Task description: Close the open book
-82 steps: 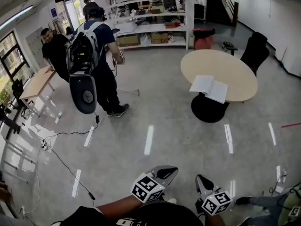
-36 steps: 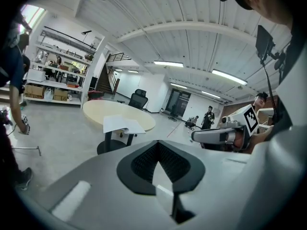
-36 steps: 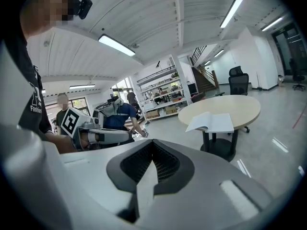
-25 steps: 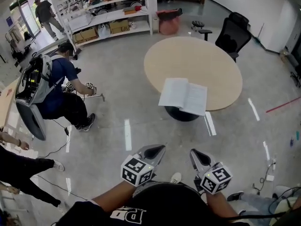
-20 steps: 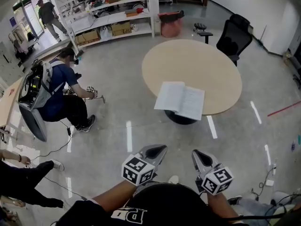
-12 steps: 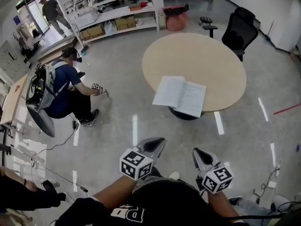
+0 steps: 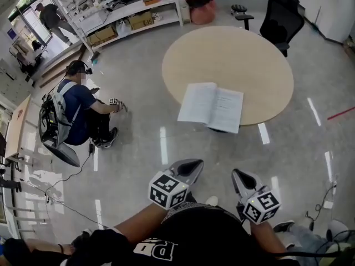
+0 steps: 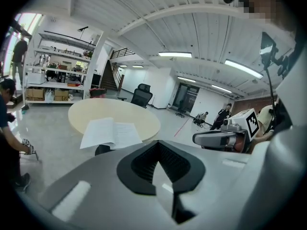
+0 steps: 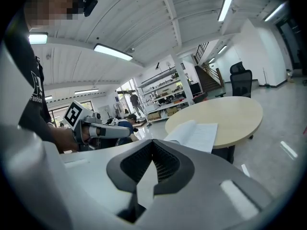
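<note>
The open book [image 7: 211, 107] lies flat, pages up, at the near edge of the round wooden table [image 7: 233, 54]. My left gripper [image 7: 193, 164] and right gripper [image 7: 239, 175] are held side by side low in the head view, over the floor and well short of the table. Both are shut with nothing in them. In the left gripper view the book [image 8: 110, 132] lies ahead beyond the shut left gripper [image 8: 158, 147], and the right gripper [image 8: 220, 138] shows at the right. The right gripper view shows the book [image 9: 194, 134] beyond the shut right gripper [image 9: 152, 145].
A person with a backpack [image 7: 77, 112] crouches on the floor to the left, holding grippers. A black office chair [image 7: 280, 15] stands behind the table. Shelving [image 7: 127, 10] and a red bag [image 7: 202, 11] are at the back. Cables [image 7: 66, 187] trail on the floor at the left.
The table and book have drawn nearer and larger in the head view as I walk toward them. Both grippers stay shut and side by side. The person at the left has crouched down.
</note>
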